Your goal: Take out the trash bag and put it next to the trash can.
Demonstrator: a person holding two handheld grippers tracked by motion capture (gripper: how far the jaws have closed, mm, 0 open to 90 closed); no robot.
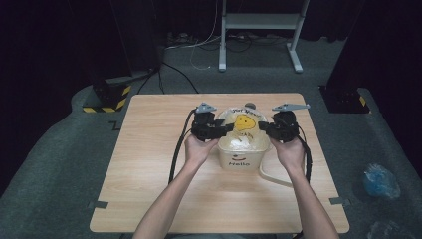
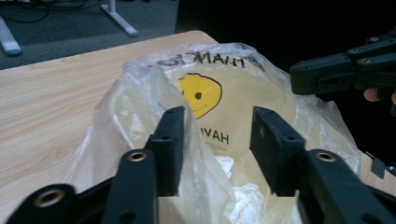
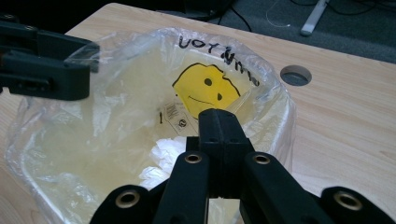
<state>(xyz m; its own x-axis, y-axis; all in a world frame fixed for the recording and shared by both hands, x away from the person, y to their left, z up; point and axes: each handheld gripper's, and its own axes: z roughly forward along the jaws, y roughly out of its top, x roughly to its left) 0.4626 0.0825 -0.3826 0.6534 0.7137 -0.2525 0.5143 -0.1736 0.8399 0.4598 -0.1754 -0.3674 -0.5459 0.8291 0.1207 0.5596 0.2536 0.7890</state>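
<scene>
left jaws: left gripper [image 2: 219,149] stands apart, one pad outside the bag's near wall, one inside; film between them, not pinched.
right jaws: right gripper [image 3: 219,140] closed flat together at the bag's rim; can't tell if film is caught.
bag: clear smiley bag [image 1: 242,130] lines the white bin [image 1: 241,159] mid-table, between both grippers.
step: looks like fitting or pulling the liner's rim.
next: left needs to close on the film before any pull.

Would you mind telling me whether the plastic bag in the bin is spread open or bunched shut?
Spread open: the plastic bag lines the bin, its mouth wide, with crumpled white paper visible inside.
</scene>
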